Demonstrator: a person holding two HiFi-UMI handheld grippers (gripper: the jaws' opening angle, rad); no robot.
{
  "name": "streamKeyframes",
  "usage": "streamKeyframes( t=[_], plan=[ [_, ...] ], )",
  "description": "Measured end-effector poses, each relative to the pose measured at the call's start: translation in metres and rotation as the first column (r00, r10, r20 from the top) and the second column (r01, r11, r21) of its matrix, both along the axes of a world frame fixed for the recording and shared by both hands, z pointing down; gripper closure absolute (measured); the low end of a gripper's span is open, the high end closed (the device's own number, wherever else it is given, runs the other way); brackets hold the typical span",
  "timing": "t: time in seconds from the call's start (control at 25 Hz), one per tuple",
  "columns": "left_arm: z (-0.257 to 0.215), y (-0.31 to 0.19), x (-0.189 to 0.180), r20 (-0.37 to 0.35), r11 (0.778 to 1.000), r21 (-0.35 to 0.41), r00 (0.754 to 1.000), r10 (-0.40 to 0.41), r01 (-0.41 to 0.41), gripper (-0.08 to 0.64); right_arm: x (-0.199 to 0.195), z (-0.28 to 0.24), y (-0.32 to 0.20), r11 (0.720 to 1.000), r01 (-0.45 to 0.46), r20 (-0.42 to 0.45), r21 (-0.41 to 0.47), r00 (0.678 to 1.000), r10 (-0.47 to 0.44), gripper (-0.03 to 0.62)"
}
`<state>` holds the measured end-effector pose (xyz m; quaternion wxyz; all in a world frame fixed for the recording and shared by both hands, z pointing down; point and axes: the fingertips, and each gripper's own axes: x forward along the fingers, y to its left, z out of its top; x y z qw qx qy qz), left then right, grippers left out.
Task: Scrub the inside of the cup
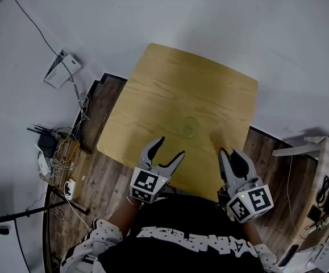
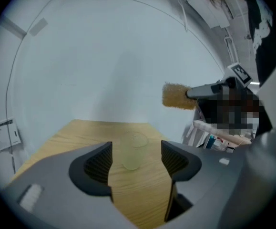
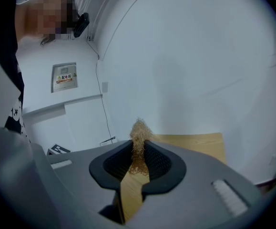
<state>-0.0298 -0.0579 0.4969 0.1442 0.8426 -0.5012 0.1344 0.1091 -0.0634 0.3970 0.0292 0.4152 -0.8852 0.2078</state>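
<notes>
Light wooden table [image 1: 153,90] seen from above, white wall behind. Clear cup [image 1: 190,127] upright near table's middle, slightly toward near edge.

Left gripper [image 1: 173,147] over near edge of table – jaws wide apart, nothing gripped. In its own view, cup [image 2: 134,150] shows in gap between jaws but farther ahead, touching neither pad.

Right gripper [image 1: 229,152] beside it, also at near edge – jaws clamped on tan fibrous scrubber [image 3: 138,147], tuft poking out past fingertips. Scrubber apart from cup.

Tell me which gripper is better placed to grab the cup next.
Probably left: the left gripper has open jaws framing the cup, while the right gripper is shut on the scrub pad.
</notes>
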Motion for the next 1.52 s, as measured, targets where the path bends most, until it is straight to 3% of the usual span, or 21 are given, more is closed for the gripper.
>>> streamKeyframes(
  t=[0.16,0.72,1.28,1.52],
  plan=[
    [0.022,-0.015,0.003,0.022,1.000,-0.026,1.000,-0.009,0.009,0.219,0.001,0.017,-0.010,0.999,0.002,-0.011,-0.034,1.000,-0.003,0.511],
    [0.077,-0.048,0.018,0.034,0.979,-0.087,0.982,0.185,-0.182,0.192,-0.012,0.042,-0.030,0.979,-0.140,-0.026,-0.147,0.990,0.138,0.511],
    [0.104,-0.069,0.044,0.111,0.941,-0.101,0.936,0.334,-0.324,0.181,-0.005,0.033,-0.015,0.958,-0.252,-0.060,-0.139,0.968,0.245,0.511],
    [0.106,-0.076,0.052,0.088,0.934,-0.111,0.932,0.351,-0.341,0.181,-0.001,0.032,-0.009,0.951,-0.280,-0.073,-0.134,0.959,0.273,0.511]
  ],
)
